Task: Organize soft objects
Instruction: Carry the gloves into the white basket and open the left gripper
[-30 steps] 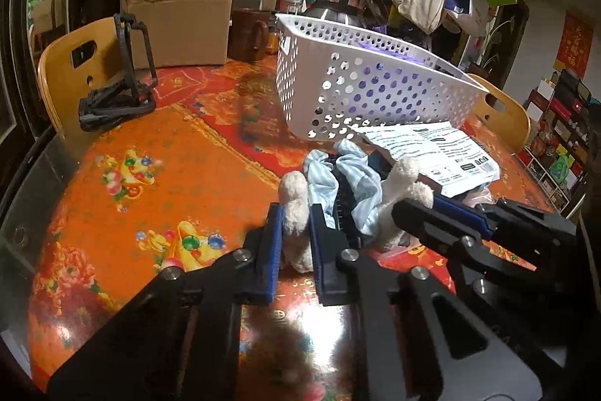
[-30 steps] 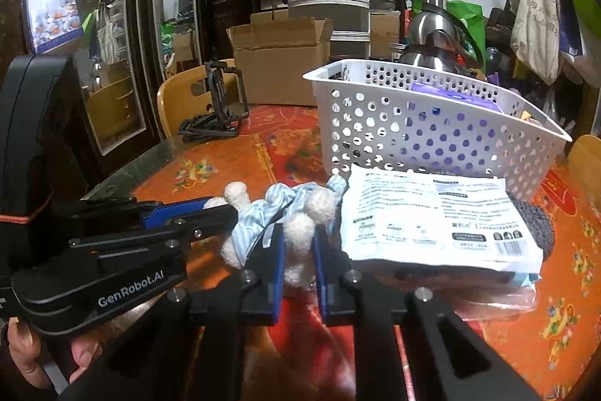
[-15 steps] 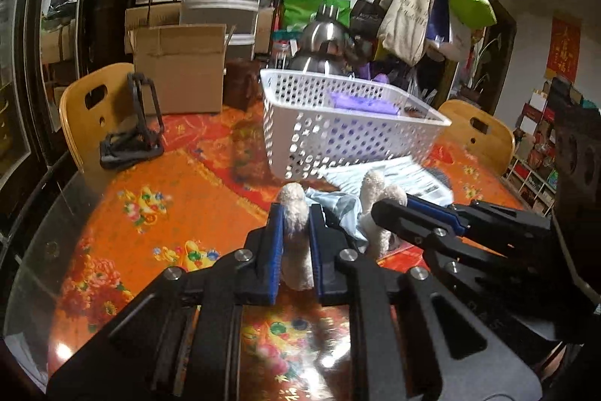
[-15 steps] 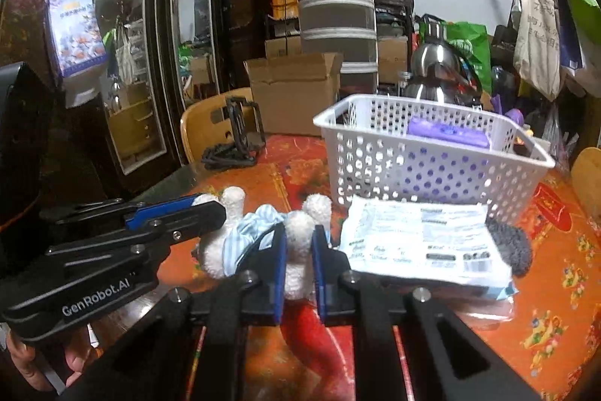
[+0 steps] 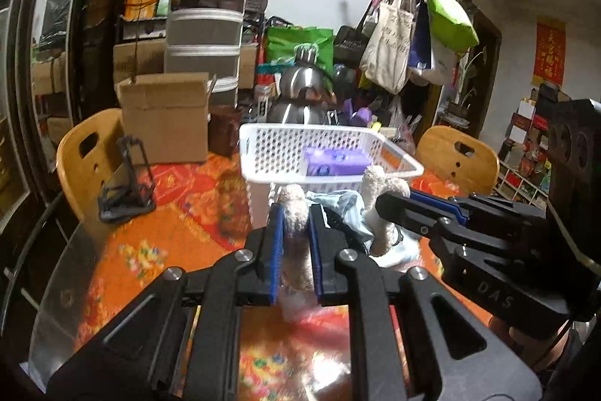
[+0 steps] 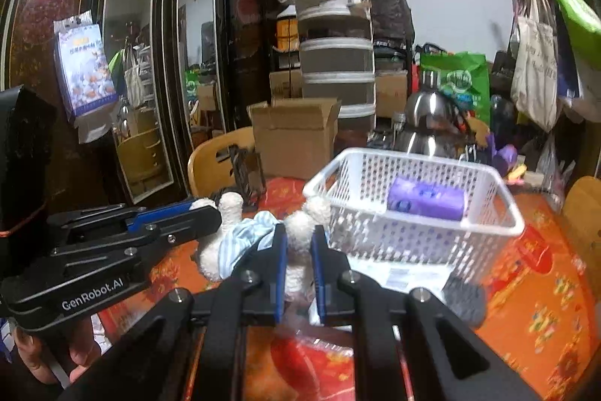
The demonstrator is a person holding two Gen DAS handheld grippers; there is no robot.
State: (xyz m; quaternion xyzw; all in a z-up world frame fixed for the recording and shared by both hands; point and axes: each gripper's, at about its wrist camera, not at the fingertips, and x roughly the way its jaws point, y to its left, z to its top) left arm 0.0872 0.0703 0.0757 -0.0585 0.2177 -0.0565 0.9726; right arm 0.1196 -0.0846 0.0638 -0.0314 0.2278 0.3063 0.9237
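Left wrist view shows the left gripper (image 5: 295, 224) and right gripper (image 5: 390, 203) each pinching a limb of the stuffed toy (image 5: 296, 209), held above the table just before the white basket (image 5: 263, 153); next, carrying it over the rim.

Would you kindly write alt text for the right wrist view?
The right gripper is shut on a limb of a white plush toy in blue striped cloth, the left gripper pinching another limb. Ahead, a white basket holds a purple pack.
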